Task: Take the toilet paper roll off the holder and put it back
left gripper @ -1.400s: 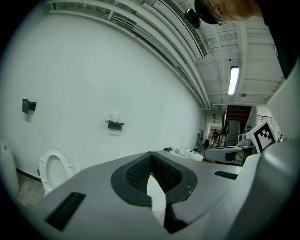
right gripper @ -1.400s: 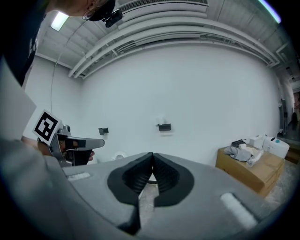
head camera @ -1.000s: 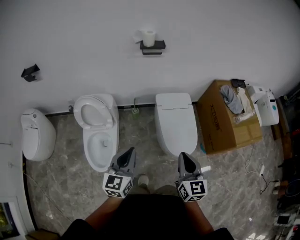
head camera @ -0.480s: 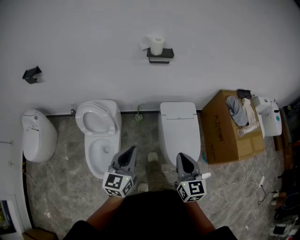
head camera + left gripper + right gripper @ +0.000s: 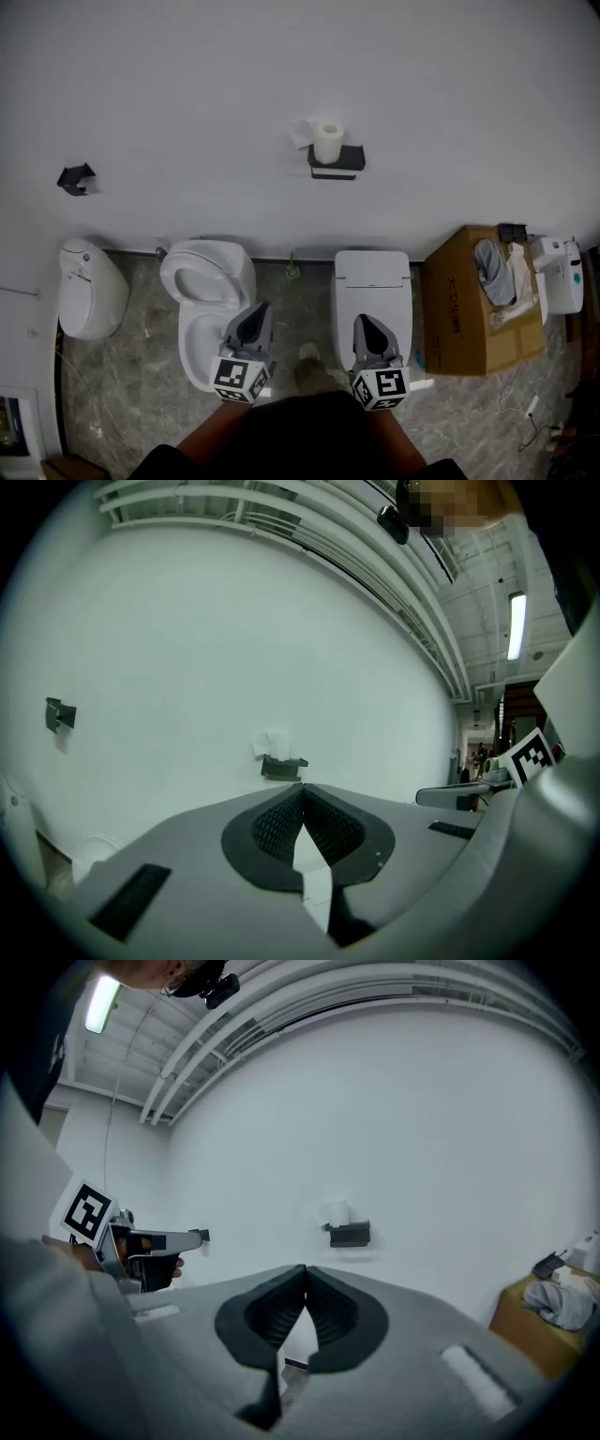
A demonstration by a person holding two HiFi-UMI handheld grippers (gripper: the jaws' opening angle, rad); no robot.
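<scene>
Print on the side of the brown cardboard box (image 5: 459,314), right of frame, is too small to read. The only other markings are the black-and-white square codes on each claw's cube. Toilet paper roll (image 5: 328,141): white, upright, loose sheet sticking out to its left. It sits on the black holder (image 5: 337,161), a small shelf-like bracket on the plain white wall (image 5: 187,84), upper centre of head view, well apart from both claws. Left claw (image 5: 260,307) & right claw (image 5: 362,321) are low centre, grey w/ ribbed black pads, each pressed together tip to tip. Below the holder: glossy white toilet w/ seat up (image 5: 206,291), flat-lidded toilet (image 5: 372,281), rounded white fixture (image 5: 89,289) far left, grey marbled floor (image 5: 122,394). A 2nd small black bracket (image 5: 75,177) sits left on the wall. Only the head view shows the floor & toilets. Only the claw views show ceiling beams & a strip light (image 5: 517,625). The right gripper view also catches the left claw at its left edge.
</scene>
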